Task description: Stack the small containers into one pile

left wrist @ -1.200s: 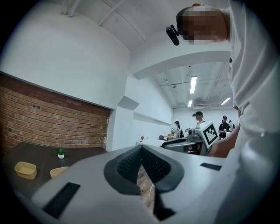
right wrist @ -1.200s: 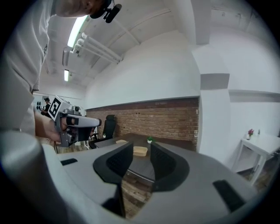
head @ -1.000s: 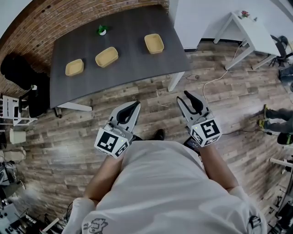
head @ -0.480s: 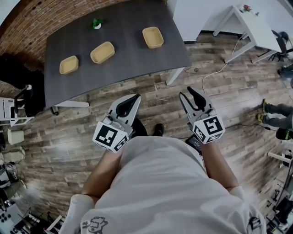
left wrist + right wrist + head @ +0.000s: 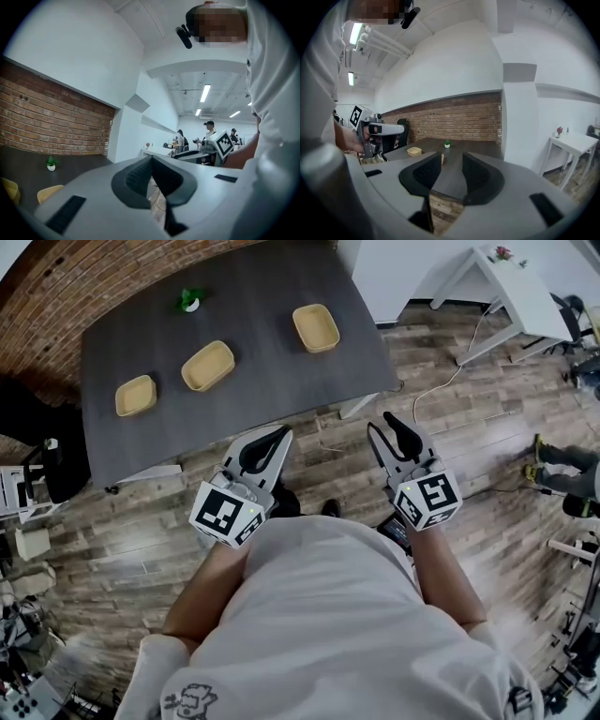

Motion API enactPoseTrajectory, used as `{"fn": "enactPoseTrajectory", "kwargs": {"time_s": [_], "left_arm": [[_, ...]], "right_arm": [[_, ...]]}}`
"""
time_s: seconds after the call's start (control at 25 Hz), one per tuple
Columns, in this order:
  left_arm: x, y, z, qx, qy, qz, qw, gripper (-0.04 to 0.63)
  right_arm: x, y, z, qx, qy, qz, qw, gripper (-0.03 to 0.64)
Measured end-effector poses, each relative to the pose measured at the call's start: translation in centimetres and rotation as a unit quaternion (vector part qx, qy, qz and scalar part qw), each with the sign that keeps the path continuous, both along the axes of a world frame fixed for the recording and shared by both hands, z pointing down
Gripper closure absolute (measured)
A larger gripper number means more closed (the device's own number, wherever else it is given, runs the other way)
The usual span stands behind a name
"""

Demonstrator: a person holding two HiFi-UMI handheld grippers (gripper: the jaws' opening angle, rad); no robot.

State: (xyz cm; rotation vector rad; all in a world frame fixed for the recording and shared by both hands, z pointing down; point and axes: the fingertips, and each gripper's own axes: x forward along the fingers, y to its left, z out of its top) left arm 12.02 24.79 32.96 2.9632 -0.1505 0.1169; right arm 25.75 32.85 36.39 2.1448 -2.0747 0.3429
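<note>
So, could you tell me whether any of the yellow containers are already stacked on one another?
No, the left container, the middle container and the right container lie apart on the dark table.

Dark grey tabletop, rectangular, standing on a wood-plank floor. Lying on it:
- three shallow tan containers, separate, in a slanting row: left container, middle container, right container
- small potted plant, near the far edge
</note>
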Motion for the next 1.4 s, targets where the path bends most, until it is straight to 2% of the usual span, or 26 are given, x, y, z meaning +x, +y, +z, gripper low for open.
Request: {"fn": "enactPoseTrajectory", "kwargs": {"time_s": [0.28, 0.56, 0.84, 1.08, 1.4], "left_arm": [[0.0, -5.6, -1.3, 0.008, 0.011, 0.029, 0.9995, 0.584], [-2.4, -11.1, -1.6, 0.014, 0.010, 0.036, 0.9992, 0.584], [-4.4, -13.8, -1.2, 0.008, 0.006, 0.018, 0.9998, 0.584], [-4.9, -15.4, -0.8, 0.000, 0.003, -0.004, 1.0000, 0.584], [-2.0, -16.7, -0.5, -0.005, 0.000, -0.026, 0.9996, 0.584]], "right_arm": [[-0.6, -6.4, -1.3, 0.005, 0.013, 0.019, 1.000, 0.471], [-2.8, -11.9, -1.6, 0.010, 0.014, 0.027, 0.999, 0.477], [-4.7, -14.9, -0.9, 0.003, 0.008, 0.011, 1.000, 0.479], [-4.4, -16.4, -0.4, -0.004, 0.005, -0.002, 1.000, 0.479], [-1.0, -18.8, 0.1, -0.005, 0.000, -0.025, 1.000, 0.479]]}}
